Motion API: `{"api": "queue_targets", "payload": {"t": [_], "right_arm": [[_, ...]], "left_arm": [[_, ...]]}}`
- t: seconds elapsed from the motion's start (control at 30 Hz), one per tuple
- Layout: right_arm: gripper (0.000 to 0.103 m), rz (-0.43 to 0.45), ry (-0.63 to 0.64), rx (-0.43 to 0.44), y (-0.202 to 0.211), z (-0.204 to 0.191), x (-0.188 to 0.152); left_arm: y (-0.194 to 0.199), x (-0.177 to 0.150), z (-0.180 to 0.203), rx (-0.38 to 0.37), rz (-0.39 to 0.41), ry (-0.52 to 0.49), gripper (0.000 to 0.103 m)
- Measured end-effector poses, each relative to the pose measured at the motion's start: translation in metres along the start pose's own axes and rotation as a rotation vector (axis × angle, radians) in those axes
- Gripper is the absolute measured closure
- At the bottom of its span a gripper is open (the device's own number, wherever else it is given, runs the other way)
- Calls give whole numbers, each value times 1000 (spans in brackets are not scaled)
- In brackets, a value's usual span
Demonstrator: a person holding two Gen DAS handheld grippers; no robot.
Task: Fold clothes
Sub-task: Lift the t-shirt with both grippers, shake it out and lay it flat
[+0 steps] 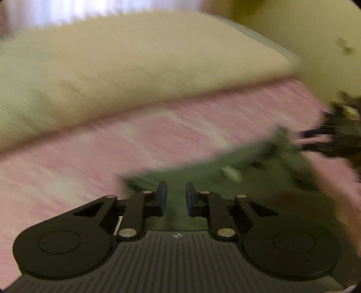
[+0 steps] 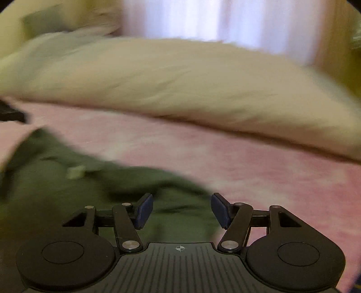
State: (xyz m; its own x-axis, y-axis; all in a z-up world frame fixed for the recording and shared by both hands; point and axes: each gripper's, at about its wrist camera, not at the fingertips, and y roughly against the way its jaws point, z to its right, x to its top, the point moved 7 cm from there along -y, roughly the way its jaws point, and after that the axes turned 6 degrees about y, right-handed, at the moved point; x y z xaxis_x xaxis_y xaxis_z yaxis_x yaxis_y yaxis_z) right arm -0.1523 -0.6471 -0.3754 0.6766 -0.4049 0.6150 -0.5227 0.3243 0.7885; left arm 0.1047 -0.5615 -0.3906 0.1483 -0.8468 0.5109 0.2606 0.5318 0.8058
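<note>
Olive-green cloth garment (image 2: 74,198), rumpled on pink bedsheet (image 2: 270,171): unfolded.
Left claw (image 1: 176,198) narrowly parted, right claw (image 2: 181,210) spread, both empty above garment; every fold outstanding.

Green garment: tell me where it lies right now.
The green garment lies on the pink bedspread, nearer than the cream pillow: lower left in the right wrist view, lower right in the left wrist view.

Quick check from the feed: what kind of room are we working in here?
Most likely a bedroom: a pink bedsheet with a big cream pillow across it, and a curtained window behind. A green garment lies on the sheet.
</note>
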Motion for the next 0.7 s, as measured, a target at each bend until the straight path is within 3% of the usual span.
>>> {"api": "queue_targets", "payload": {"t": [0.03, 0.07, 0.13, 0.2, 0.3, 0.43, 0.5, 0.57, 0.63, 0.67, 0.7], "right_arm": [[72, -41, 6, 64, -11, -8, 0], [78, -77, 23, 96, -23, -13, -1], [78, -133, 69, 131, -45, -20, -2], [78, -135, 96, 148, -62, -17, 3], [78, -76, 106, 78, -89, 8, 22], [78, 42, -111, -138, -99, 76, 54], [78, 76, -246, -153, -82, 100, 54], [78, 103, -342, -148, -58, 115, 49], [64, 99, -315, -149, -29, 110, 33], [40, 95, -281, -158, -17, 101, 22], [36, 95, -240, -165, -3, 91, 9]], "left_arm": [[-12, -7, 6, -26, -50, -19, 90], [-26, -13, 6, -2, -91, -57, 90], [-51, -23, 3, 52, -157, -121, 90], [-63, -14, -17, 136, -127, -113, 90], [-70, 23, -44, 246, 8, -90, 88], [-53, 76, -59, 327, 208, 7, 87], [-38, 92, -65, 353, 278, 75, 87], [-24, 85, -68, 311, 285, 161, 88], [-12, 61, -66, 256, 255, 226, 88], [-6, 46, -64, 230, 235, 258, 88], [0, 32, -61, 204, 214, 290, 88]]}}
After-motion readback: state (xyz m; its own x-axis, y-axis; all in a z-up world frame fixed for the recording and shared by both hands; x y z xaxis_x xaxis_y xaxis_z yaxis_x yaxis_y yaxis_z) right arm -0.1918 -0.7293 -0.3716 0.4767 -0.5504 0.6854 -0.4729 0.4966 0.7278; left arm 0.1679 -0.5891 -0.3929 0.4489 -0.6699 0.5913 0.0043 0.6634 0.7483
